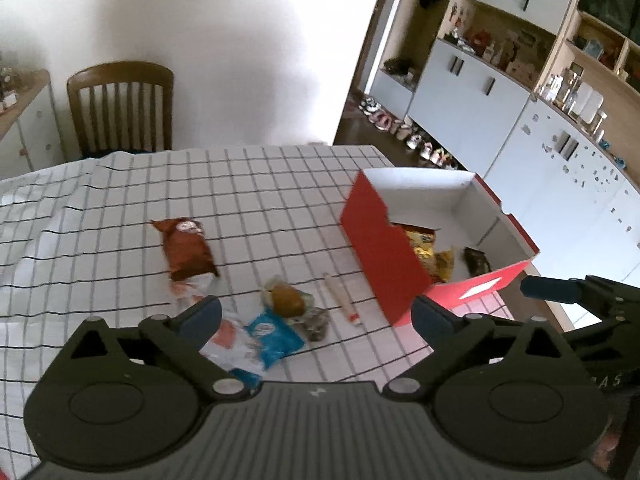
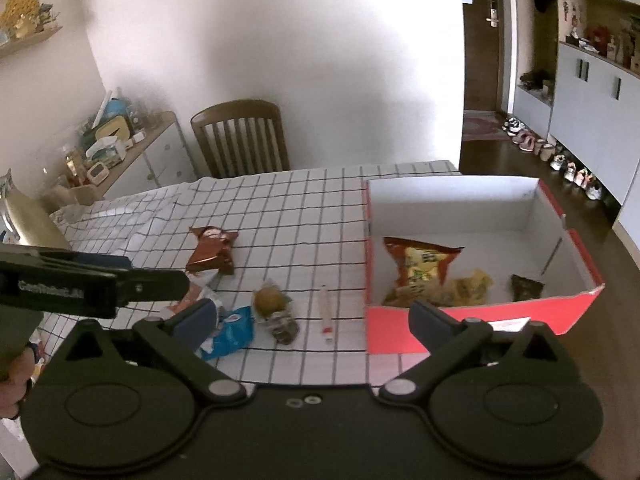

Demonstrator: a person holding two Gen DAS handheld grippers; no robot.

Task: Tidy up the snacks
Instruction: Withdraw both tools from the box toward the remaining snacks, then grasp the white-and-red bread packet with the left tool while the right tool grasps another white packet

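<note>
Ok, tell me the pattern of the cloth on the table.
The tablecloth is white with a thin black grid of squares. The right wrist view shows it best.

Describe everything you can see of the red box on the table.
The red box looks like cardboard, red outside and white inside, open at the top with no lid. It stands upright on the checked tablecloth at the table's right end. Inside lie a red-and-yellow snack bag, a crumpled yellow wrapper and a dark packet.

A home's dining area is shown — a checked tablecloth (image 2: pixel 304 204), a wooden chair (image 2: pixel 242 138), white cabinets (image 1: pixel 472 92) with cluttered shelves, shoes (image 1: pixel 404 130) lined along the floor, a door (image 2: pixel 482 40).
</note>
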